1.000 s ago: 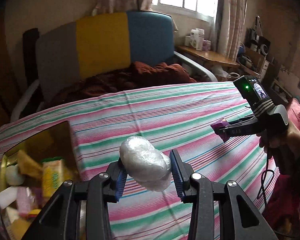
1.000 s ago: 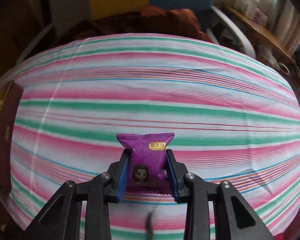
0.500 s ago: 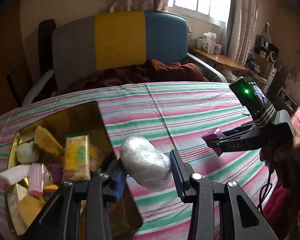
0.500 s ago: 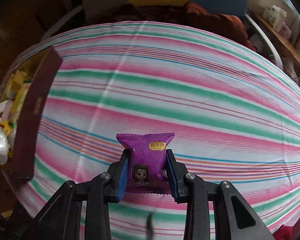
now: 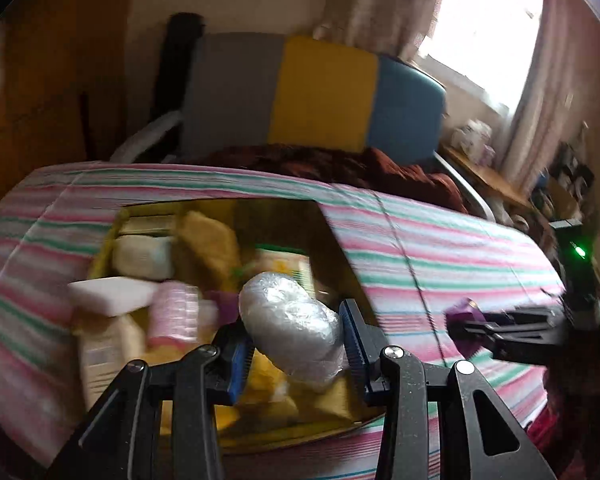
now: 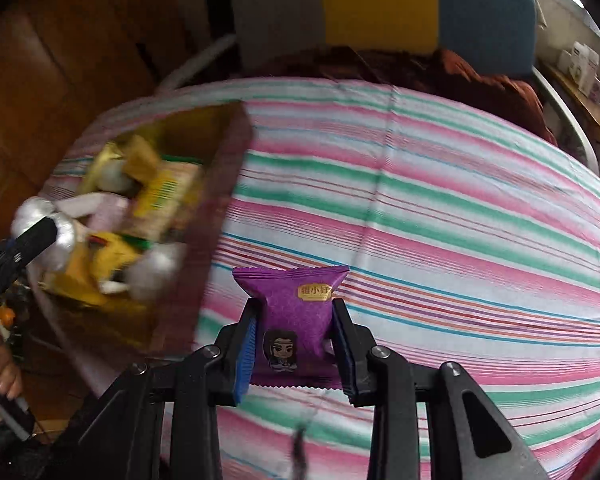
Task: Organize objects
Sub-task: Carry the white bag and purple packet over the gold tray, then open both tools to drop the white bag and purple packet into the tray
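My left gripper (image 5: 294,334) is shut on a white plastic-wrapped bun (image 5: 290,322) and holds it above the open gold box (image 5: 332,236), which is full of snack packets. My right gripper (image 6: 294,330) is shut on a purple snack packet (image 6: 296,304) with a cartoon face, held above the striped tablecloth (image 6: 460,208) to the right of the box (image 6: 216,200). The right gripper with its purple packet also shows in the left wrist view (image 5: 466,322). The left gripper and bun show at the left edge of the right wrist view (image 6: 46,228).
Inside the box lie a white bar (image 5: 112,294), a pink packet (image 5: 172,312) and a yellow-green cracker pack (image 6: 160,196). Behind the table stands a grey, yellow and blue chair (image 5: 312,92) with a brown cloth (image 5: 360,168). A cluttered shelf (image 5: 496,176) is at the right.
Both grippers have swung left toward the box. The bun has moved from above the cloth to above the box. The purple packet has come closer to the box's right wall.
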`<action>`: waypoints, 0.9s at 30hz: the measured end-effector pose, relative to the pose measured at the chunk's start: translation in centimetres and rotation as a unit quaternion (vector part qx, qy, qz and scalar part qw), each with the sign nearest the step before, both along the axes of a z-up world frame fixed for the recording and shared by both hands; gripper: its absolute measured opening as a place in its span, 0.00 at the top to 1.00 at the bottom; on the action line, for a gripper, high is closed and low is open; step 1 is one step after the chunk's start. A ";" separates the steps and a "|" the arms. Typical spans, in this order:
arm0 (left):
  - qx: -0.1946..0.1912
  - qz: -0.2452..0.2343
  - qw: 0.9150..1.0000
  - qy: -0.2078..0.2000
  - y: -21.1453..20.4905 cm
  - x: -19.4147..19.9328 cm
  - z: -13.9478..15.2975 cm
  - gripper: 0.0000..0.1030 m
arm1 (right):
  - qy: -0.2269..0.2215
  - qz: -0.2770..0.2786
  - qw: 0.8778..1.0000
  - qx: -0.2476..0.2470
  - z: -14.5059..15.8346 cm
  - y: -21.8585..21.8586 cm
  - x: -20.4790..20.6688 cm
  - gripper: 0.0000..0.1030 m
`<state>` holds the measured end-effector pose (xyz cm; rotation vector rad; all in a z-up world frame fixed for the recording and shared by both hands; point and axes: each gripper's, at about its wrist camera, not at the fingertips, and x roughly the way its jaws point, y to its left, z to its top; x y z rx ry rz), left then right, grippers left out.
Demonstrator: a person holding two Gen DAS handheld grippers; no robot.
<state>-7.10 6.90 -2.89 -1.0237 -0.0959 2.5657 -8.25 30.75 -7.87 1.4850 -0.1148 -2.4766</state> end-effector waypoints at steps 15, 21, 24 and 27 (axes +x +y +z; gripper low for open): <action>0.016 0.064 0.998 -0.006 -7.1 0.7 -1.1 0.60 | 0.042 0.085 0.995 -0.004 0.5 -11.6 0.2 0.67; 0.011 0.062 0.998 0.001 -7.0 0.3 -1.1 0.60 | 0.037 0.087 0.996 -0.001 -0.5 -12.4 0.4 0.67; 0.003 0.058 0.998 0.002 -6.4 -0.2 -0.9 0.60 | 0.035 0.084 0.996 -0.009 -0.8 -12.4 0.5 0.67; -0.001 0.048 0.999 0.004 -5.2 -1.1 -0.5 0.60 | 0.038 0.083 0.996 -0.009 -1.1 -12.6 0.6 0.67</action>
